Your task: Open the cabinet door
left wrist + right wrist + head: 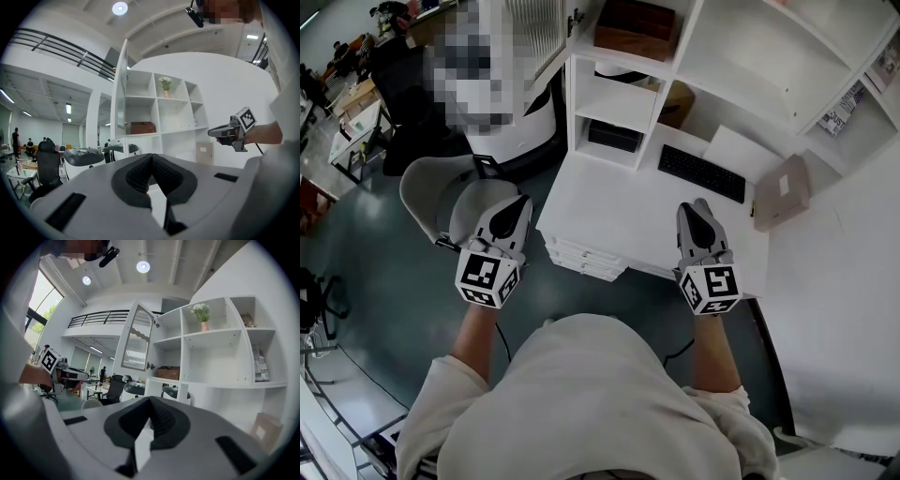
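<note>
The cabinet door point(137, 341), a white frame with ribbed glass, stands swung open at the left of the white shelf unit point(211, 352). It shows edge-on in the left gripper view point(121, 93) and at the top of the head view point(534, 33). Both grippers are held level in front of the desk, apart from the door. My left gripper point(517, 204) is shut with nothing between its pads point(140, 176). My right gripper point(695, 208) is also shut and empty, its pads point(161, 420) pressed together. Each gripper sees the other, the right gripper point(220, 131) and the left gripper point(75, 374).
A white desk point(619, 216) with drawers point(581, 258) lies below the grippers, with a black keyboard point(701, 172) and a cardboard package point(781, 192) on it. A brown box point(636, 28) sits on a shelf. A grey chair point(441, 192) stands to the left.
</note>
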`<state>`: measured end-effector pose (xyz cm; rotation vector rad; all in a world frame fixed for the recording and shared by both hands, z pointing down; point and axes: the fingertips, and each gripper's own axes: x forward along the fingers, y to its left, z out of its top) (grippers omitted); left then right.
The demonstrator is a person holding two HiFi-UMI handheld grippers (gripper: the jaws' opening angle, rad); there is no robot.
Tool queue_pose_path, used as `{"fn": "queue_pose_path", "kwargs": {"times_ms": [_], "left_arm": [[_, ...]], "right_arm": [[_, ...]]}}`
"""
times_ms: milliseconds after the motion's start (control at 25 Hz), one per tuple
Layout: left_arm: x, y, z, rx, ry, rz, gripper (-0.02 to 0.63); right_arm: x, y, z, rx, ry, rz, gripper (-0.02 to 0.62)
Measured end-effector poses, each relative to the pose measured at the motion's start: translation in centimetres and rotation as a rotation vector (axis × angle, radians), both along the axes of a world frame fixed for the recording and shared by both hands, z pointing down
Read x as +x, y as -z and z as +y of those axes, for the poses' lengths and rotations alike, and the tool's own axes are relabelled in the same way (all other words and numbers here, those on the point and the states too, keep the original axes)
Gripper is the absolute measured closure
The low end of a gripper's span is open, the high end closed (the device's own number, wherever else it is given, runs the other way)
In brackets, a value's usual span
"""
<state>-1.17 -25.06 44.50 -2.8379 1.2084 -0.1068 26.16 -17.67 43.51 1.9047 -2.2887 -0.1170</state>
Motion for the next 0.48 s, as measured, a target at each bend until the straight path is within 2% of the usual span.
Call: {"fn": "queue_pose_path", "kwargs": {"times_ms": [480], "left_arm": [[0.12,-0.14,-0.64,-0.006,0.002,0.001,0.606]], "right_arm": [[0.20,-0.16,-0.50,0.000,0.003,-0.002,0.594]]}}
